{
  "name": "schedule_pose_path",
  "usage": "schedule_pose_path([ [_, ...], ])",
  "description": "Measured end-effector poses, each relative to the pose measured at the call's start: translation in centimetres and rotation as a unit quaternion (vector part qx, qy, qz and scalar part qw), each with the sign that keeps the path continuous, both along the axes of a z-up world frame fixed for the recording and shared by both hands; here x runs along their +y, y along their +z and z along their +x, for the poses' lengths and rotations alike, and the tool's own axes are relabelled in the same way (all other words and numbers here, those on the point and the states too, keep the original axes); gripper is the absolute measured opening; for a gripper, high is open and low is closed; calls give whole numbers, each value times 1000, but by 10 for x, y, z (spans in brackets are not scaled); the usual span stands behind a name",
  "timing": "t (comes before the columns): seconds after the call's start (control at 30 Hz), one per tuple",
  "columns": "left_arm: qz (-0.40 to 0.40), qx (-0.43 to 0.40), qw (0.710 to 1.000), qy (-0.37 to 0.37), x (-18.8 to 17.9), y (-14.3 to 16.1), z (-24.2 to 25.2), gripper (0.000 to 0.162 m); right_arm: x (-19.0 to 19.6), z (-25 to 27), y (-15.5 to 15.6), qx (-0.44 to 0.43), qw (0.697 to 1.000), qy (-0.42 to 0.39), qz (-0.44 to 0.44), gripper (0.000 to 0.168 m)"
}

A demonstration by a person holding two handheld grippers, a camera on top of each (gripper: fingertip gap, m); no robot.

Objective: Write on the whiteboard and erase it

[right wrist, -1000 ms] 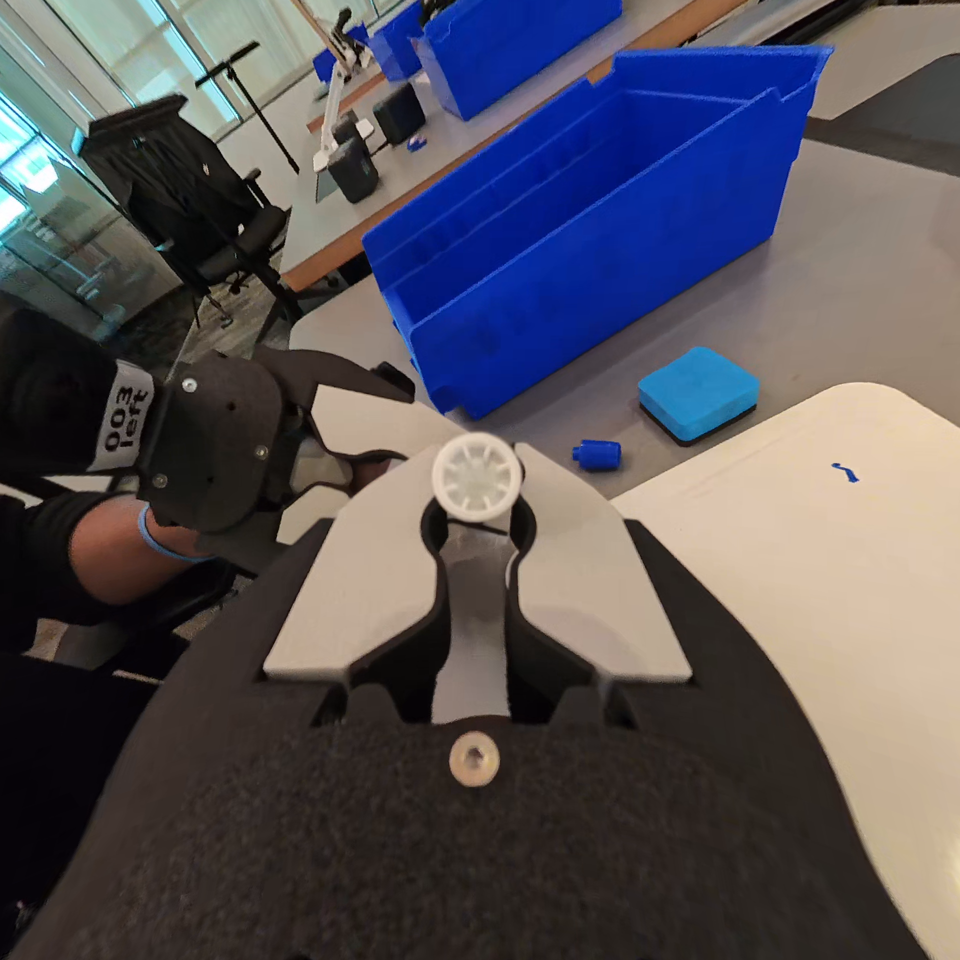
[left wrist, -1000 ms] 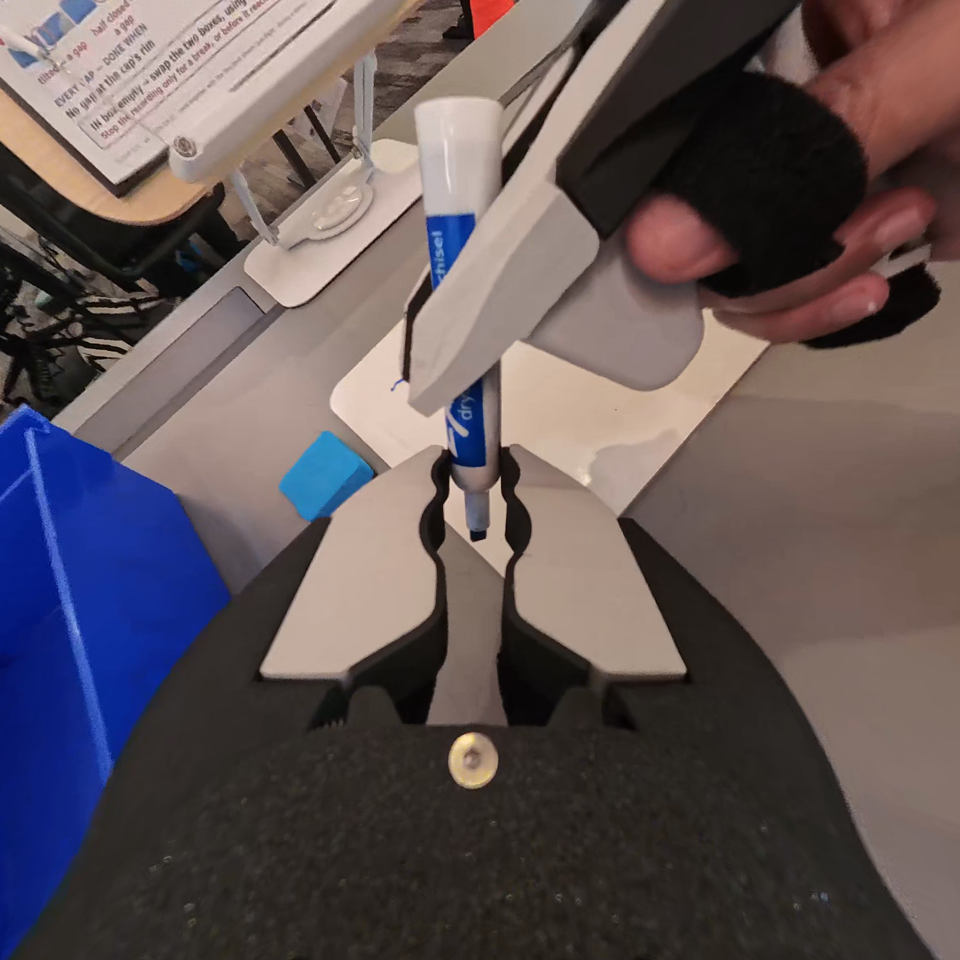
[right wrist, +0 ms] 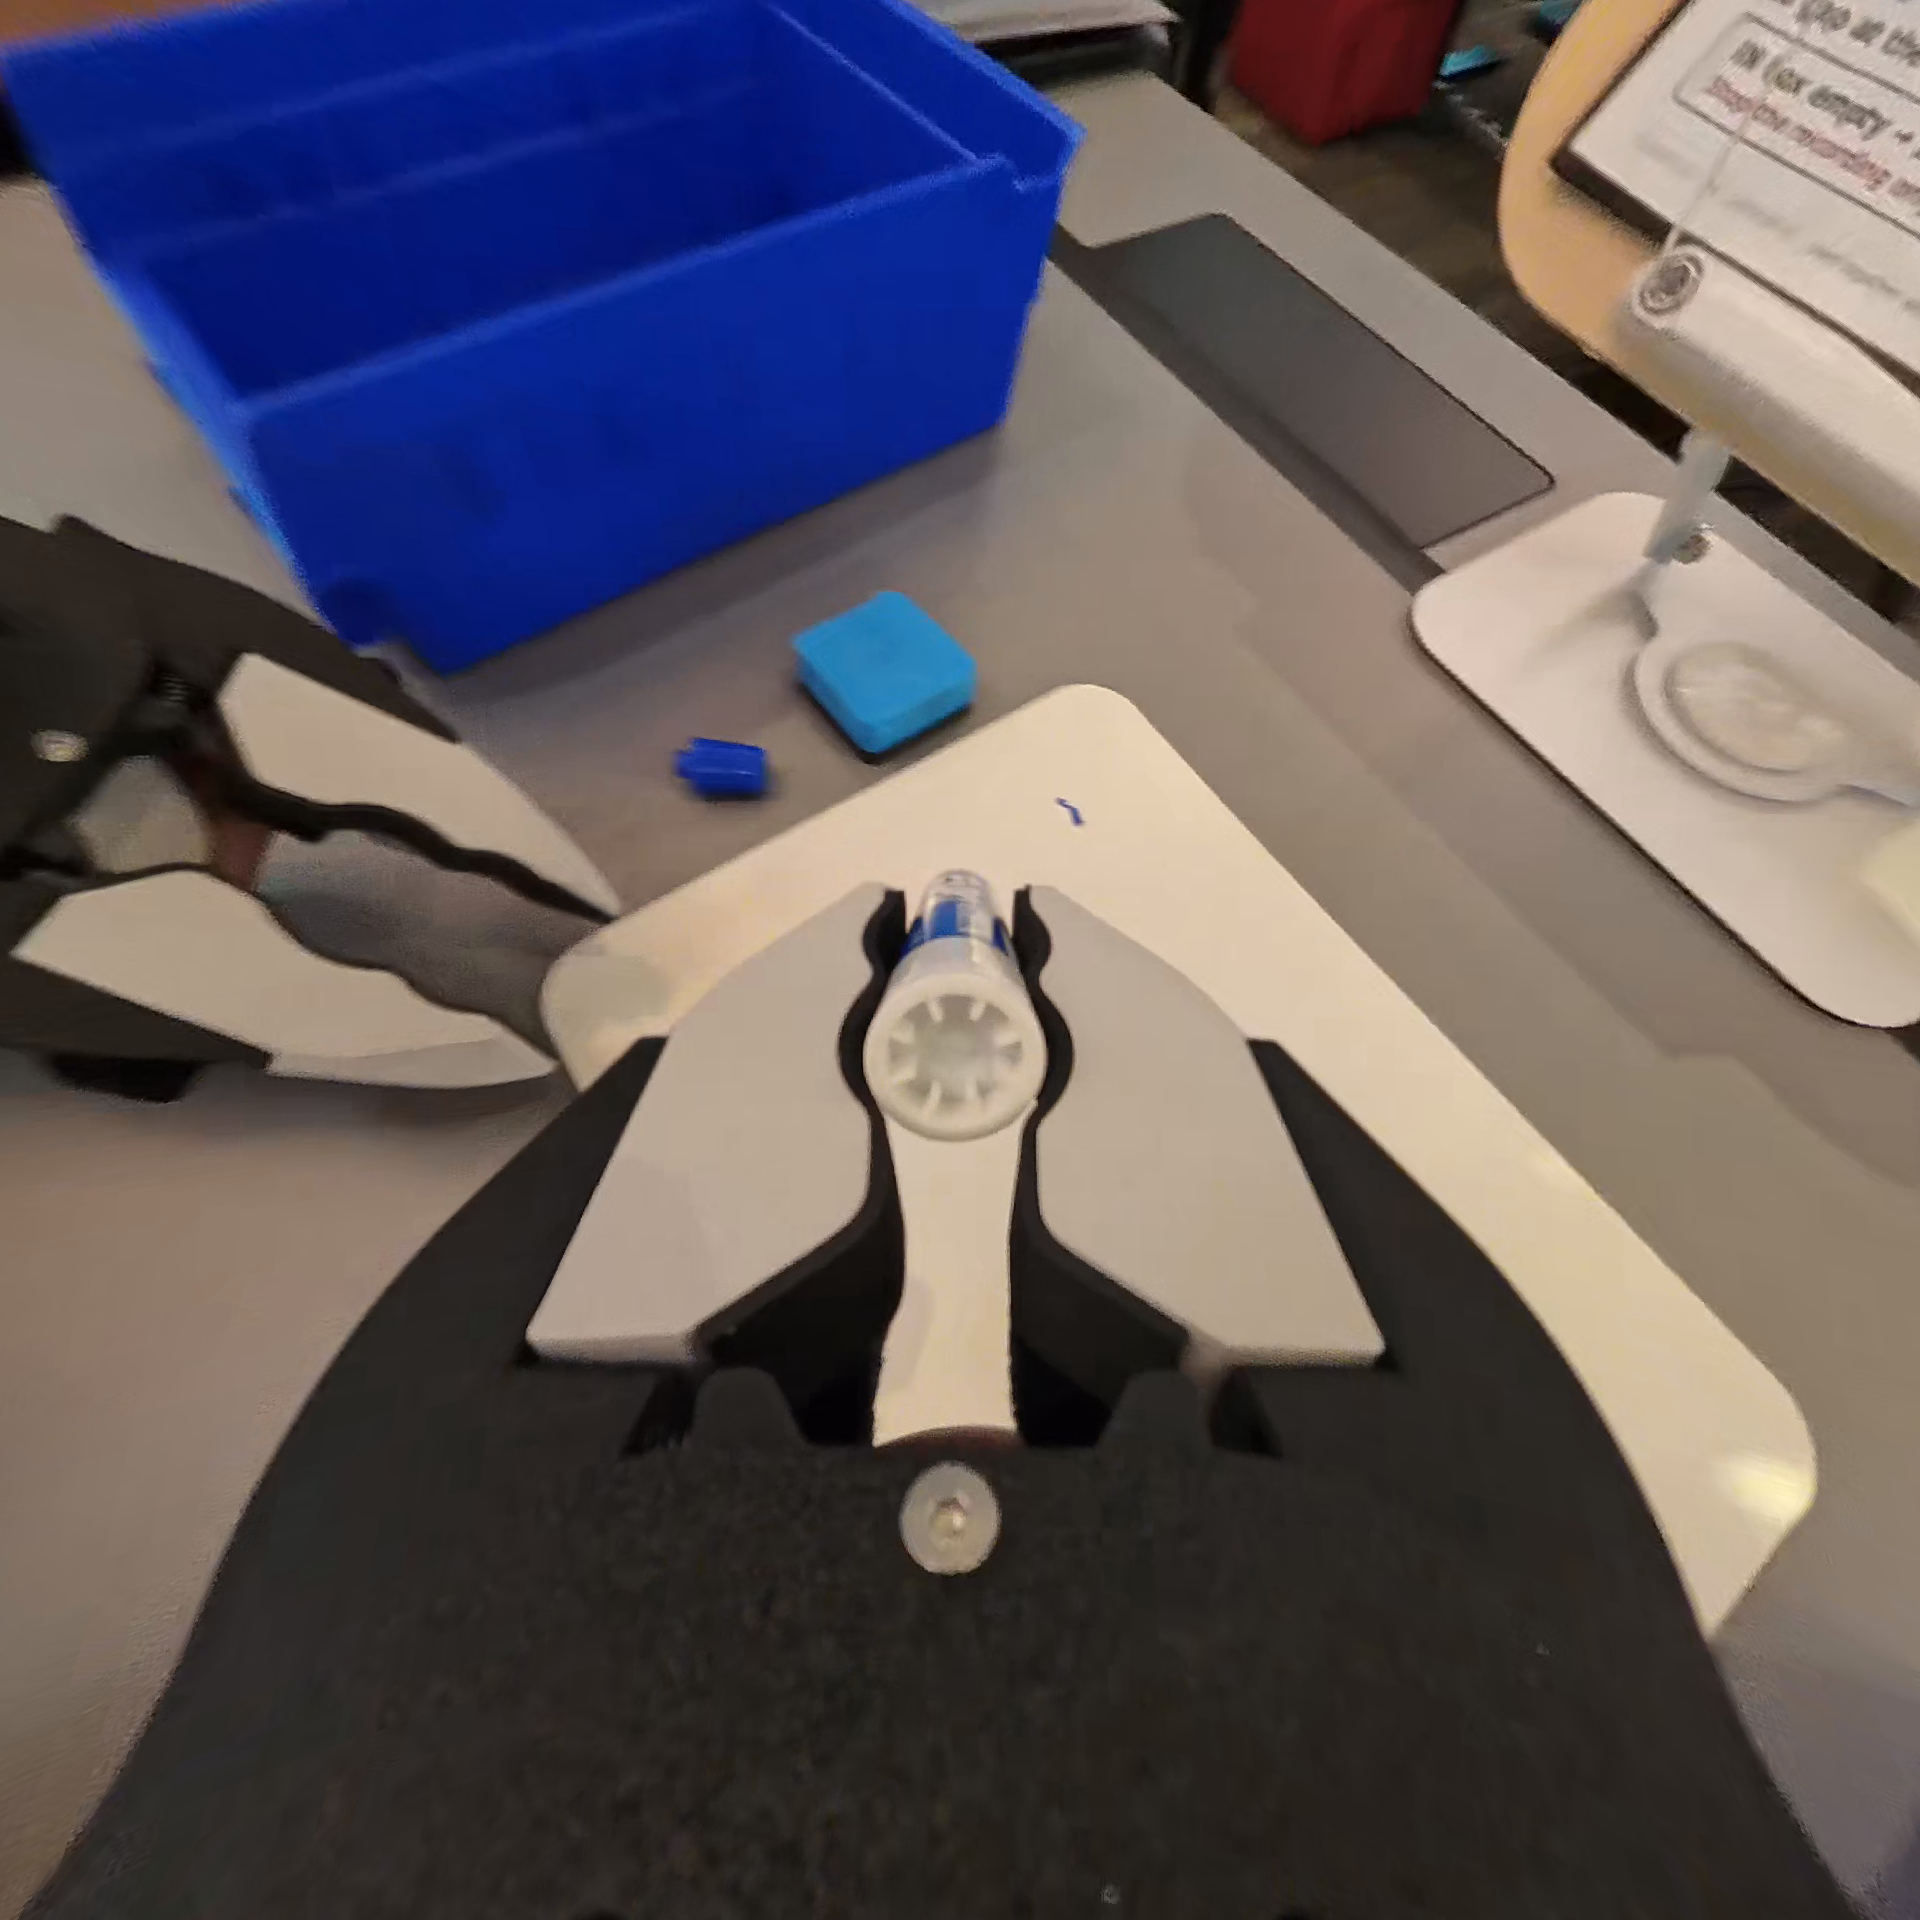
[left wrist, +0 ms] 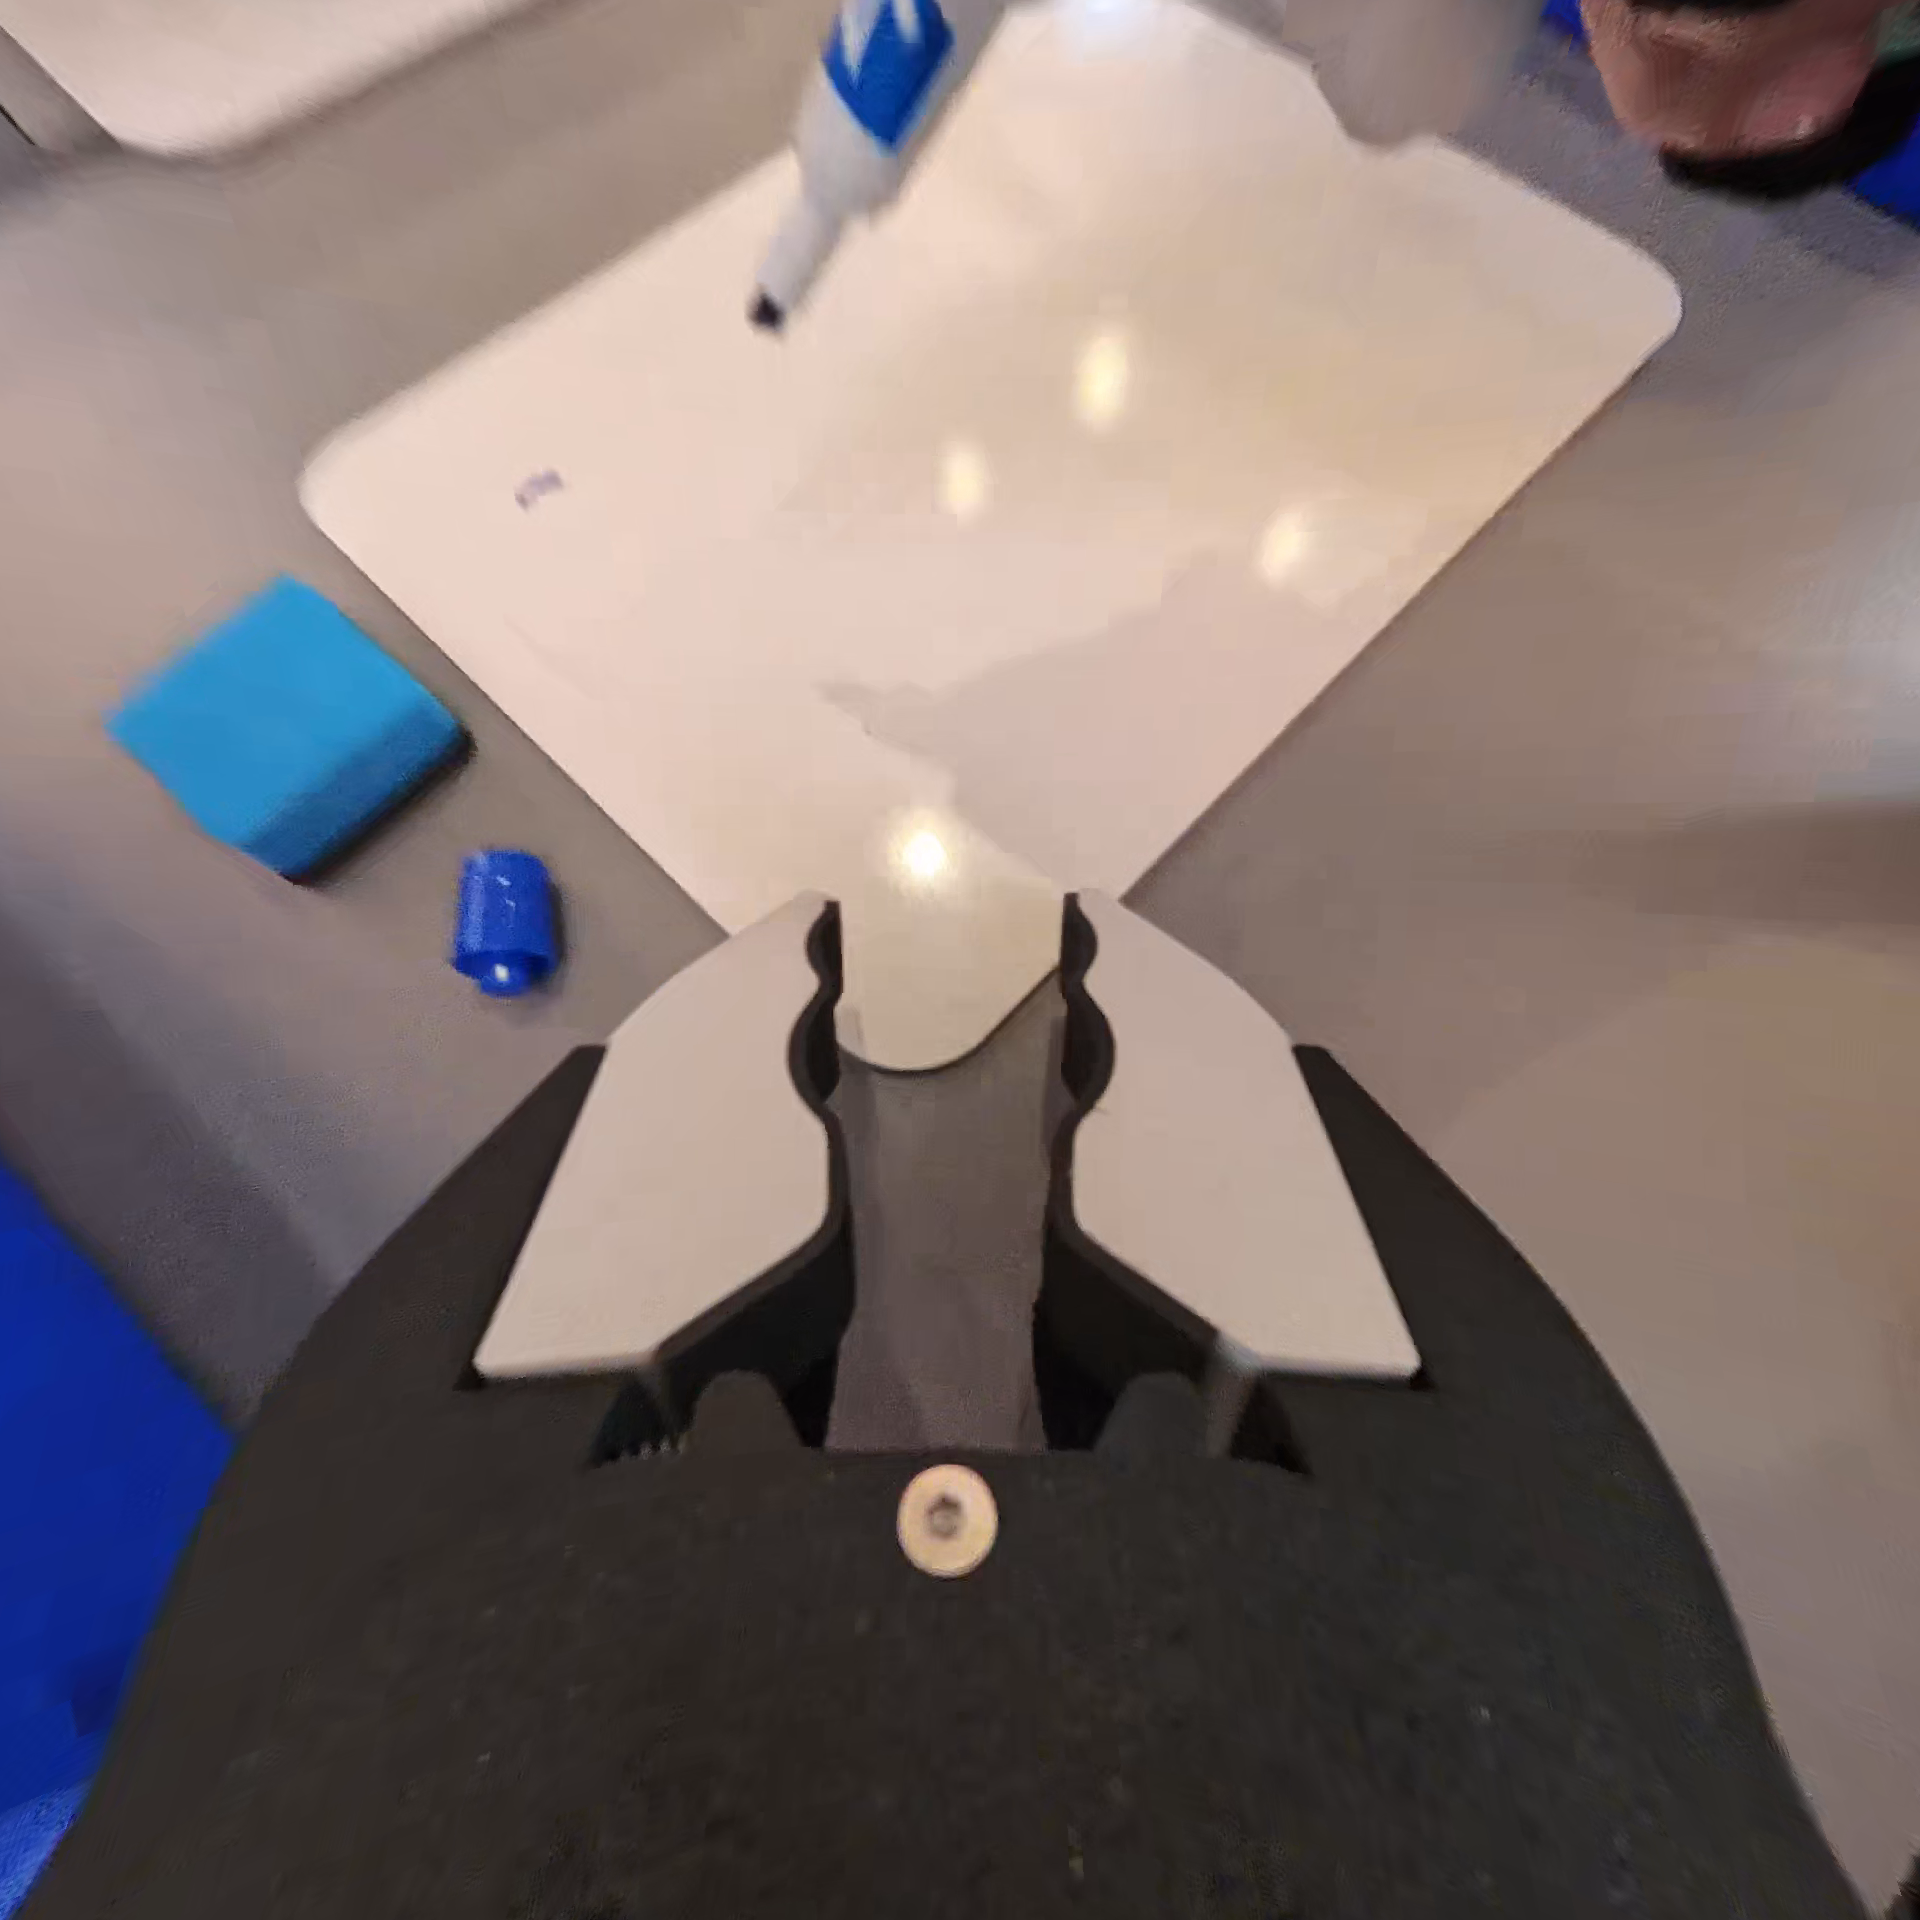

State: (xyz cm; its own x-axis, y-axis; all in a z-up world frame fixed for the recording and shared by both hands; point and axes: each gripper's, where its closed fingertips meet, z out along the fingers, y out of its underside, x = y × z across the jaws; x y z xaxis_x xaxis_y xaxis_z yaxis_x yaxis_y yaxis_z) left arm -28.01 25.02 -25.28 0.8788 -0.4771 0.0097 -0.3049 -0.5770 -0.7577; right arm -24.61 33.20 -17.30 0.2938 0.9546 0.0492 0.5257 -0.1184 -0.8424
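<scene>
A white whiteboard lies flat on the grey table, with a small blue mark near one corner; it also shows in the right wrist view. My right gripper is shut on an uncapped blue and white marker, seen end-on. In the left wrist view the marker hangs tip-down over the board. My left gripper is open and empty over the board's near corner. A blue eraser and the blue marker cap lie on the table beside the board; both show in the right wrist view, eraser, cap.
A large blue bin stands behind the eraser. A white stand base holding a printed sheet sits at the right. My left gripper shows at the left edge of the board. A blue bin corner is at the left.
My left gripper has let go of the marker tip, opened and pulled back. My right gripper has carried the marker over the whiteboard, tip pointing down.
</scene>
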Motion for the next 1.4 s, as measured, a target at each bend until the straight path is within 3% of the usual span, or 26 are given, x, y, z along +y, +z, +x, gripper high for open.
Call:
schedule_pose_path([
  [0.27,-41,34,999,-9,-3,-27,-3,28,49,-30,-36,-71,997,-3,5,20],
  [0.5,-39,28,999,1,-2,-26,-7,25,66,-50,-53,-154,988,22,-11,20],
  [1.4,-34,21,999,9,-2,-26,-11,21,56,-83,-57,-189,980,65,-14,20],
])
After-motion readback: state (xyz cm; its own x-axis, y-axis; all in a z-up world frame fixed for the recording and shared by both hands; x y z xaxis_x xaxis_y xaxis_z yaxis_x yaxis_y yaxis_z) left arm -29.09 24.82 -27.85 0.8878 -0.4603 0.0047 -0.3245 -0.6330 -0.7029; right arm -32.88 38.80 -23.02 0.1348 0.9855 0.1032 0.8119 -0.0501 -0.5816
